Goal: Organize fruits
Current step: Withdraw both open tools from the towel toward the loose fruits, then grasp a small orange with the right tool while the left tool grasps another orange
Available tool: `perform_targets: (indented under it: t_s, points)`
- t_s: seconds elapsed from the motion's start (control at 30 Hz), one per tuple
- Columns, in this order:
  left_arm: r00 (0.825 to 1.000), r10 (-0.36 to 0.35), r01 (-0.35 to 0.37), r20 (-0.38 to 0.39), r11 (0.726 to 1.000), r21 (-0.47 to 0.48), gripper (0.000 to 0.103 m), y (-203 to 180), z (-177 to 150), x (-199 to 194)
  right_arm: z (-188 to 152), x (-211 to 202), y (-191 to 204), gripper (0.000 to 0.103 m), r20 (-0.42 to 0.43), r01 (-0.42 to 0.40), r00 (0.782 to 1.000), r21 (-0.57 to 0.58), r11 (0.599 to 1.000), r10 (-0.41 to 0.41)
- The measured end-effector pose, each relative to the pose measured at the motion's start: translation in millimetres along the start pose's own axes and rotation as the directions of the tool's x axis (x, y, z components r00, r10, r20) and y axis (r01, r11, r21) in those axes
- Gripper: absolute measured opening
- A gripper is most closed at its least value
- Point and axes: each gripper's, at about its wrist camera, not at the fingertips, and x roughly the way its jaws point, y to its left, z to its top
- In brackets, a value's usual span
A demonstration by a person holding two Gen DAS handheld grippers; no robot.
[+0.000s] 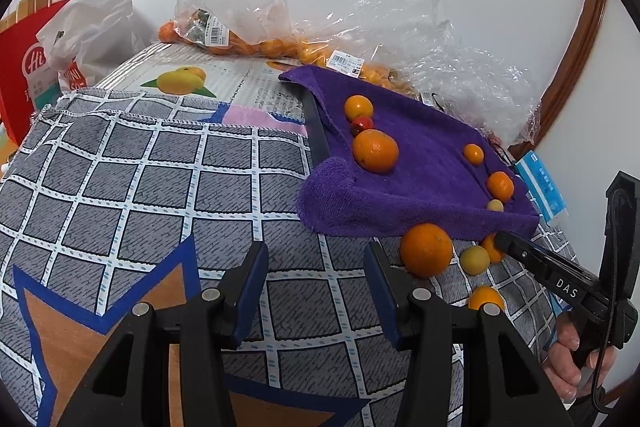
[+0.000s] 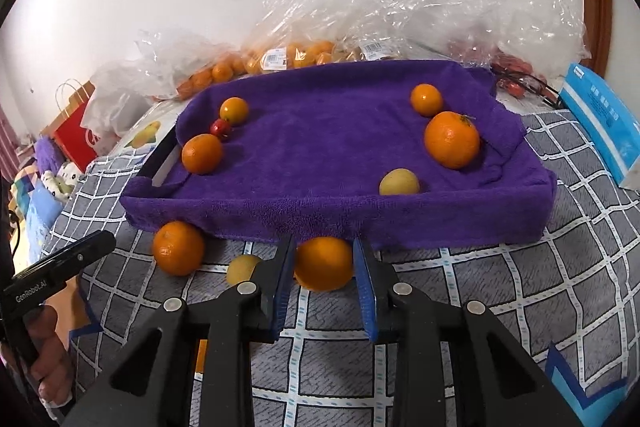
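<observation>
since loose fruit lies outside the purple towel-lined tray (image 2: pixel 440 223), the right gripper (image 2: pixel 324 269) has its fingers spread around, not yet pinching, a round orange (image 2: pixel 323 261) just beside the tray's front wall on the grey checked cloth (image 2: pixel 500 291). the left gripper (image 1: pixel 316 267) hovers open and empty over that cloth, likely waiting its turn.

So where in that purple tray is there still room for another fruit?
The middle of the purple towel-lined tray is bare, between the orange by the left wall and the big orange at right. The left and right sides are crowded.

Bright even light, soft shadows, fisheye-warped dark corners
</observation>
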Motion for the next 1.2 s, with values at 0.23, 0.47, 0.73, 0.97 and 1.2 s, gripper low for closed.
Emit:
perform_targets:
  t_s: [0.23,0.47,0.73,0.97,1.2]
  points:
    - [1.000,0.003,-0.003,-0.009,1.000,-0.001,0.047,2.3,-0.2,2.8,-1.2,2.4,9.1,0.033,0.006,0.045,0.999,-0.050,0.998,-0.045]
    - [1.000,0.009,-0.008,-0.019,1.000,0.012,0.047,0.1,-0.7,3.7,-3.1,13.9,15.6,0.035,-0.041,0.101,0.994,-0.087,0.991,-0.104]
    - [1.000,-0.005,0.006,-0.019,1.000,0.018,0.047,-0.9,-1.2,3.2,-2.1,7.3,4.0,0.035,-0.013,0.057,0.998,-0.018,0.998,-0.057]
    - [1.000,0.005,-0.004,-0.021,1.000,0.026,0.047,-1.8,-0.3,4.2,-2.1,-3.8,-0.5,0.035,0.029,0.044,0.999,-0.001,0.999,-0.044]
    - [0.997,-0.044,0.042,-0.067,0.999,-0.018,0.047,6.4,0.3,10.1,-4.7,-21.4,-22.5,0.035,0.049,0.114,0.992,0.000,0.993,-0.114]
